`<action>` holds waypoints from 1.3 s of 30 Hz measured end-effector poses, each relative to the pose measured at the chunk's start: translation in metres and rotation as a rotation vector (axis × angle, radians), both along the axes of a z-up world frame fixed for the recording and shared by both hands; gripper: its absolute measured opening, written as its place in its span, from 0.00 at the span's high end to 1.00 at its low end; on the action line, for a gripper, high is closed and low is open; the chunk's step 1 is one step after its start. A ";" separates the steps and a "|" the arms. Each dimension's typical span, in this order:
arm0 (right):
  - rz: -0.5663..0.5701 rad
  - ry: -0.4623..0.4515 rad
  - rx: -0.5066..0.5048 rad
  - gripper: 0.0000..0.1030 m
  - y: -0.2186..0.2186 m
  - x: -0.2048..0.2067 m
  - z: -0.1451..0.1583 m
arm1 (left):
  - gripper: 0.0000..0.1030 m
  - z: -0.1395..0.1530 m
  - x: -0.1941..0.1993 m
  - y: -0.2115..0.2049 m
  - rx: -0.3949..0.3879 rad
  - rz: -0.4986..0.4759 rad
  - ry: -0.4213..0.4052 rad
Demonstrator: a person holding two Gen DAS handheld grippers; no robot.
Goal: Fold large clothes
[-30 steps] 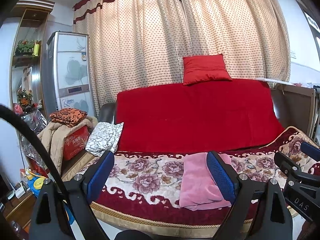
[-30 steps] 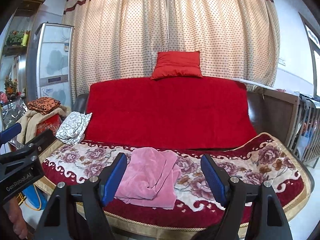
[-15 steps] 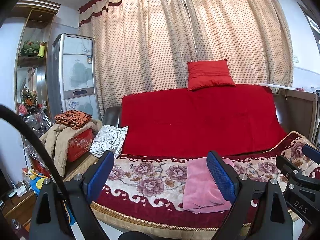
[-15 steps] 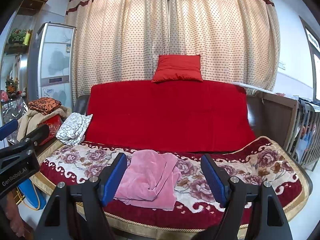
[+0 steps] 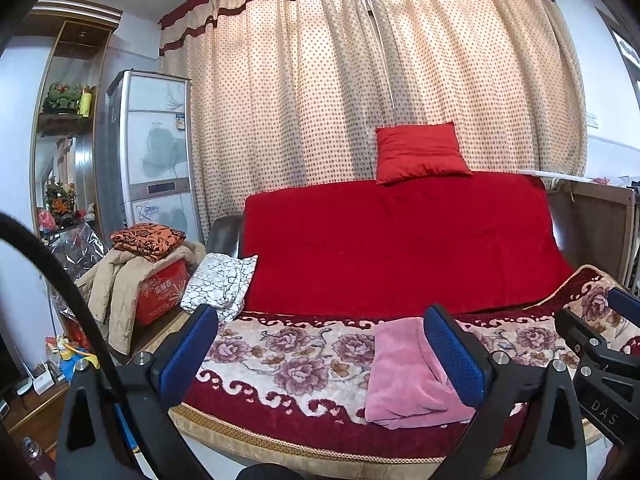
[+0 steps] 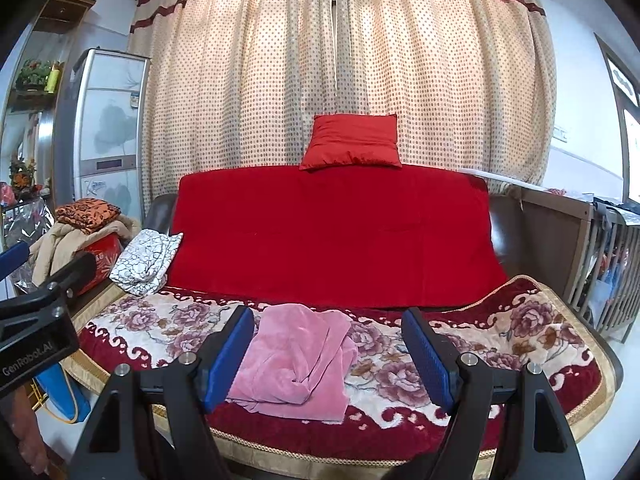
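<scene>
Left gripper (image 5: 320,354): jaws opening, already wide, nothing pressed between the blue pads (image 5: 188,354); fingers aim forward and slightly down. Right gripper (image 6: 329,356): jaws parted, pads (image 6: 428,362) free of contact, same slightly downward aim. The two sit side by side: right gripper's body enters the left wrist view beyond its right jaw; left gripper's body enters the right wrist view beyond its left jaw.

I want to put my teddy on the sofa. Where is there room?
Two bare patches on the floral blanket: one between the pink garment and the black-and-white cloth, one from the garment to the blanket's right edge. The left end is crowded: the cloth, a beige coat and an orange folded cloth pile up there.
</scene>
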State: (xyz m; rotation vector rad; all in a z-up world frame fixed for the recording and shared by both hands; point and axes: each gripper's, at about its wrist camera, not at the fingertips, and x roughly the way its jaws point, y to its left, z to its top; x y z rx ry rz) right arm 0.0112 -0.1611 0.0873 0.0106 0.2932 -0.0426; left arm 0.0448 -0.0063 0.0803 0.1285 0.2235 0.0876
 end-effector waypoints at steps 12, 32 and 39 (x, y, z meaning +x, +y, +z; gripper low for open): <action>-0.004 -0.009 -0.007 0.23 0.001 -0.003 0.004 | 0.01 0.001 0.001 0.000 -0.015 -0.037 0.021; 0.001 -0.026 -0.035 0.23 0.012 -0.011 0.014 | 0.01 0.005 -0.002 0.005 -0.027 -0.045 0.023; 0.010 -0.026 -0.041 0.23 0.011 -0.014 0.017 | 0.01 0.007 -0.004 0.010 -0.041 -0.038 0.017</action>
